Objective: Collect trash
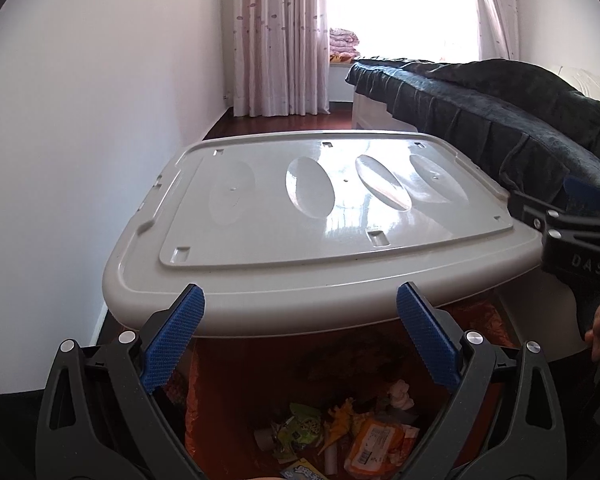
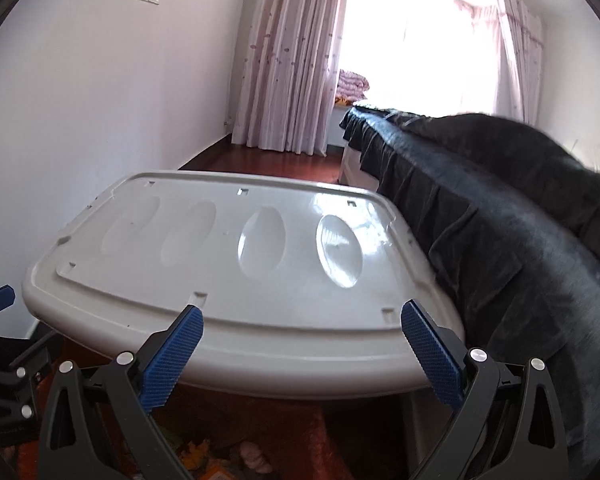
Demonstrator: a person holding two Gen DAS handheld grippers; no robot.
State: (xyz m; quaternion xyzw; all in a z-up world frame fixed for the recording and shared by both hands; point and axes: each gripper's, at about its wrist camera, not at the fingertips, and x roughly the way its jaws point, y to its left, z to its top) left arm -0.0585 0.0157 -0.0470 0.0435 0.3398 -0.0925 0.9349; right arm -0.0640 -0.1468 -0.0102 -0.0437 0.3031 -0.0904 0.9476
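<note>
Left wrist view: the left tool [image 1: 300, 304] hangs with its blue-padded fingers spread wide and nothing between them, in front of the near rim of a glossy grey plastic storage-box lid [image 1: 320, 208] that fills mid-frame. At lower centre lies the trash: a heap of crumpled snack wrappers, orange and green packets and a wad of tissue [image 1: 340, 428], sitting in an orange-lined container [image 1: 228, 384]. These scraps look light, soft and crinkly, so pinching a raised fold or packet edge should serve best. The right tool [image 1: 572, 232] enters at the right edge, its fingertips hidden against a dark blanket-draped bed [image 1: 500, 120].

Right wrist view: the right tool likewise stands spread and empty before the lid. Only scraps of trash show at the bottom edge, blurred and cut off, and the container's rim is hard to make out.
</note>
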